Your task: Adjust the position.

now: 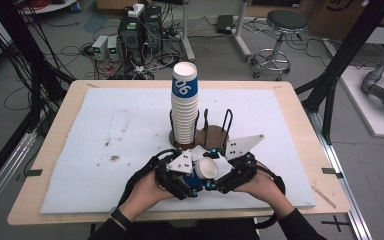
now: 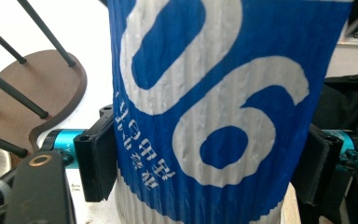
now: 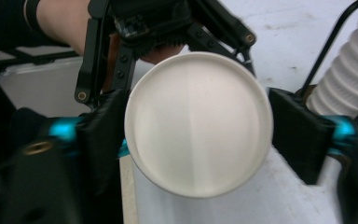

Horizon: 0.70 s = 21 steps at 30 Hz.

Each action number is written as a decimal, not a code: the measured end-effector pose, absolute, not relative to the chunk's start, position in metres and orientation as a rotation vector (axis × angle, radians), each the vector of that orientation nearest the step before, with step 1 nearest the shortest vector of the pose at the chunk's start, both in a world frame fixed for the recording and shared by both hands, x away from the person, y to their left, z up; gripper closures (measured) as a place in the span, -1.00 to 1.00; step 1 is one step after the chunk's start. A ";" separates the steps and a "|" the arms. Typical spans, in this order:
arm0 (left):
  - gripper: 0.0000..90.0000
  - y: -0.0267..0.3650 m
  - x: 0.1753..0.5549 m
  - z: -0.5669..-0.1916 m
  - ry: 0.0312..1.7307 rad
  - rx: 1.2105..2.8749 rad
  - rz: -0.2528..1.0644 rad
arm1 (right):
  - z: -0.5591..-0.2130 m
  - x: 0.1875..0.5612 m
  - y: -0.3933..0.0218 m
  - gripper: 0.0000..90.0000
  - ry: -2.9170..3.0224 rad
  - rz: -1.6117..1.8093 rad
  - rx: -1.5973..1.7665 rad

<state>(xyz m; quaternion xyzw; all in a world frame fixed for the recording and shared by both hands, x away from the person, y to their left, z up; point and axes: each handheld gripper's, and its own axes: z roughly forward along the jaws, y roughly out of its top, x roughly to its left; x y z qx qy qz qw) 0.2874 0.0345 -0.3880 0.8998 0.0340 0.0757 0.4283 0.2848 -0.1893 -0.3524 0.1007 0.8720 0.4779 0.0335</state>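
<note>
A blue paper cup (image 1: 206,170) with a white "06" print lies on its side between both grippers, low over the front of the table. In the left gripper view the cup's blue wall (image 2: 214,107) stands between the black pads (image 2: 98,158), which press on both sides; my left gripper (image 2: 207,163) is shut on it. In the right gripper view the cup's round white end (image 3: 198,123) faces the camera, and my right gripper (image 3: 198,133) has a jaw against each side of it. A tall stack of cups (image 1: 184,107) stands in a wire holder on a brown base (image 1: 216,136) just behind.
A white foam mat (image 1: 105,130) covers the wooden table (image 1: 55,120). The holder's black wire posts (image 1: 226,122) rise close behind the hands. Beyond the table, a stool (image 1: 285,22) and electronics with cables (image 1: 130,40) stand on the floor.
</note>
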 end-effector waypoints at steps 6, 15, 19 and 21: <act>-0.58 0.041 0.287 -0.387 0.084 2.151 0.216 | -0.353 0.288 -0.194 -0.34 2.672 1.520 0.293; -0.84 0.063 0.292 -0.391 0.165 1.756 0.133 | -0.348 0.296 -0.223 -0.33 2.491 1.875 0.408; -0.83 0.063 0.296 -0.393 0.183 1.695 0.085 | -0.348 0.297 -0.227 -0.33 2.446 1.979 0.430; -0.83 0.063 0.297 -0.394 0.171 1.679 0.049 | -0.348 0.296 -0.227 -0.33 2.436 2.014 0.429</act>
